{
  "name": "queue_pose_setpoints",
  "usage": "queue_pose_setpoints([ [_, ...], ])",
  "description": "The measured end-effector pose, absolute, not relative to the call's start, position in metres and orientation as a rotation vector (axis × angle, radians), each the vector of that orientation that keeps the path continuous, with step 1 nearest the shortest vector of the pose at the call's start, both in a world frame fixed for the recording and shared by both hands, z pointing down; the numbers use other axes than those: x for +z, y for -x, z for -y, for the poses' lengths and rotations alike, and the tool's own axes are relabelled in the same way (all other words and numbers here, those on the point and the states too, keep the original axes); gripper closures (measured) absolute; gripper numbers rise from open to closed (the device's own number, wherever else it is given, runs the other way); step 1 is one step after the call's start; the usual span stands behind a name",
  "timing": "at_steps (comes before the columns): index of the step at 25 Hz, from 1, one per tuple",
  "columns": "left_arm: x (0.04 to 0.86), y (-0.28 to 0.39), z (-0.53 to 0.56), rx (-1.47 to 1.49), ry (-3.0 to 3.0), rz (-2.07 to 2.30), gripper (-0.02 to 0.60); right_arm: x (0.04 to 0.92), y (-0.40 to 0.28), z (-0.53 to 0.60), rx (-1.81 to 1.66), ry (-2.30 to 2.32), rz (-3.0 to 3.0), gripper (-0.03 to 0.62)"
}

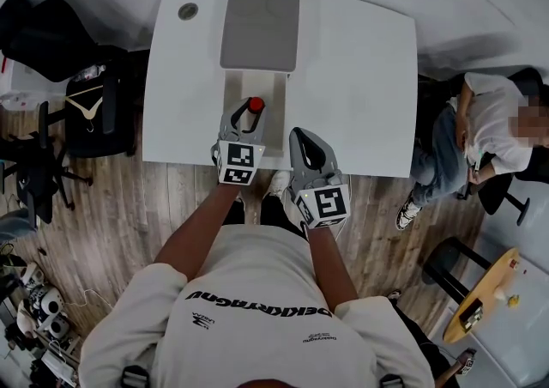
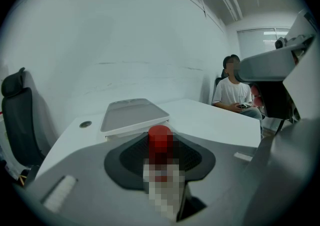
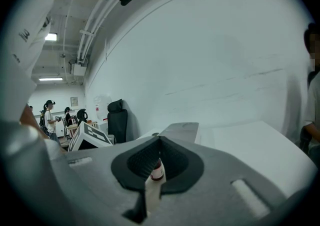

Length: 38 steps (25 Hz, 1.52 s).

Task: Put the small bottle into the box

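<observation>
Left gripper [image 1: 244, 120] first: its dark pads [image 2: 127, 157] are clamped on the small bottle [image 2: 161, 140]. The red cap pokes up past the fingertips and the white body sits down between them. From the head view the bottle is right over the open box [image 1: 233, 94], which lies under and just beyond the fingertips (can't tell if the bottle's base touches the box floor, the jaws cover it). The box's grey lid [image 1: 260, 30] lies folded back flat, further out from the fingers.

Right gripper [image 1: 300, 142] sits just beside the left one, nearer the table [image 1: 360, 86] edge and off to the side of the box. Its jaws are closed to a narrow slit, with a slim white piece [image 3: 152, 185] with a red band pinched in it. No idea what that is.
</observation>
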<state>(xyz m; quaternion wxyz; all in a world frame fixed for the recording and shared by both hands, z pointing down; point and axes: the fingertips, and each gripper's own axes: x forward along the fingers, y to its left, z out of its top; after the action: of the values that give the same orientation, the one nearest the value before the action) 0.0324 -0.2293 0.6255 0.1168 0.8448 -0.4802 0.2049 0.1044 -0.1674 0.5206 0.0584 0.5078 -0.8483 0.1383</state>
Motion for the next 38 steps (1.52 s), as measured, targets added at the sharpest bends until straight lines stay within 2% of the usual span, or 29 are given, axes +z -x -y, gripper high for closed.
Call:
queue_pose_setpoints([
  [38, 0.64, -0.032, 0.232, 0.626, -2.421, 1.409, 0.442, 0.528, -0.105, 0.172, 0.428, -1.562, 2.542, 0.594],
])
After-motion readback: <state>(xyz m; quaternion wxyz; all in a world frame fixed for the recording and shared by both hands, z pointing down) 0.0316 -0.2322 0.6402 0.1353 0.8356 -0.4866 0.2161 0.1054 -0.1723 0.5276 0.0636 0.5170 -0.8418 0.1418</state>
